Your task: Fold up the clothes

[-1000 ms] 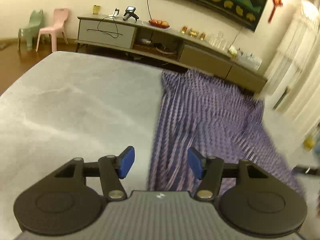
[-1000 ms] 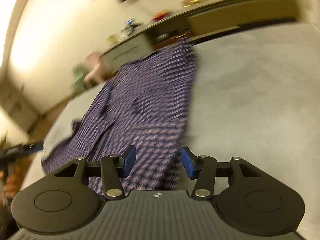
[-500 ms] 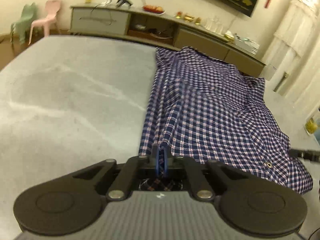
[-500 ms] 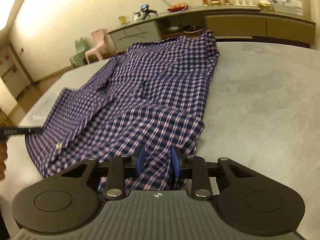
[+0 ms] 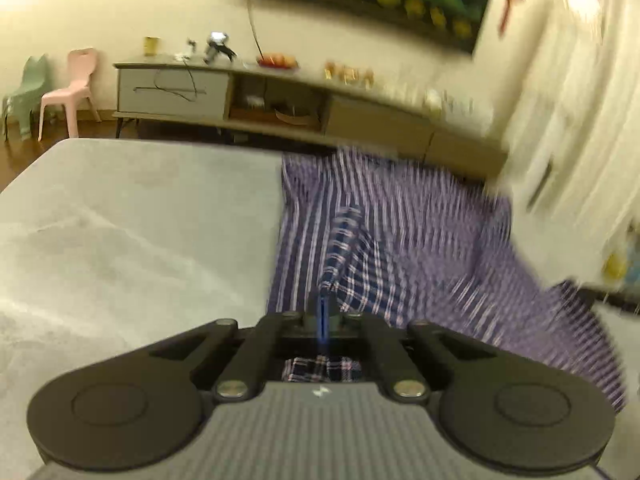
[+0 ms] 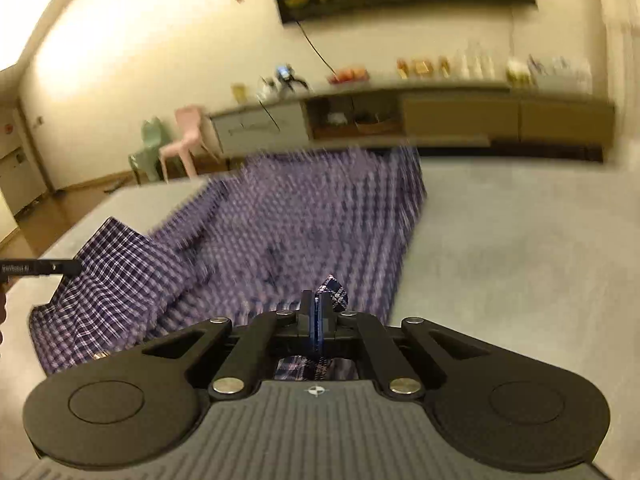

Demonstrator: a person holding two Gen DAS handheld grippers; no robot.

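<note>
Now both tools are clenched on cloth. The left hand-held gripper [image 5: 322, 312] has its blue pads pressed together on a pinch of the plaid shirt [image 5: 400, 240], a ridge of fabric rising from the pinch and running away ahead of it; a scrap of the same plaid shows behind the pads, inside the linkage. Its jaws have just been closing, with the shirt edge between them. The right hand-held gripper [image 6: 318, 320] is likewise clamped, a small peak of plaid sticking up just past its pads, and its jaws too have just been closing on the cloth.

The shirt lies spread on the grey surface [image 5: 140, 220], stretching ahead of both tools: to the right of the left one, to the left of the right one. Much of it is blurred. In the right wrist view a dark tool tip [image 6: 40, 268] reaches in far to the left, touching the shirt's near left part.

Beyond the shirt stands a long sideboard [image 6: 460, 120], with a pink chair [image 5: 72, 88] to its left.
</note>
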